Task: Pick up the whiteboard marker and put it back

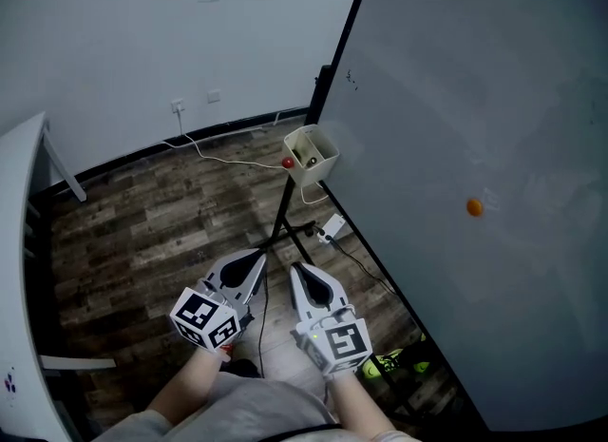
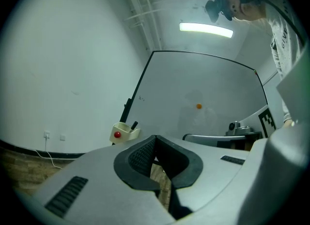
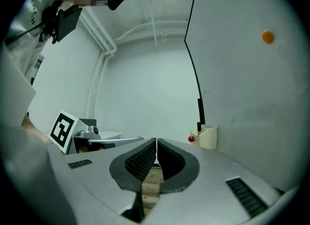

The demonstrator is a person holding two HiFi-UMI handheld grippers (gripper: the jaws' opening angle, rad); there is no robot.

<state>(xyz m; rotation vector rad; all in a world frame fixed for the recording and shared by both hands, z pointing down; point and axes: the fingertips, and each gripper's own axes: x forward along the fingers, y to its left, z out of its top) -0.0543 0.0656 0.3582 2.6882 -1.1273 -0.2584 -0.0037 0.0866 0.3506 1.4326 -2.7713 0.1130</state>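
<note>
A cream holder box [image 1: 311,153] hangs at the whiteboard's [image 1: 475,126] lower left corner, with a red magnet [image 1: 287,163] on its side. A black whiteboard marker [image 2: 134,124] stands in that box; its black tip [image 3: 199,126] also shows in the right gripper view, above the box [image 3: 208,137]. My left gripper [image 1: 257,261] and my right gripper [image 1: 297,270] are held side by side low in the head view, well short of the box. Both are shut with nothing between the pads.
An orange round magnet [image 1: 474,207] sticks on the board. The board's black stand legs [image 1: 281,226] cross the wooden floor, with a white power strip [image 1: 332,229] and cables beside them. A white table edge [image 1: 19,240] runs along the left. Green shoes [image 1: 385,366] lie near the board's base.
</note>
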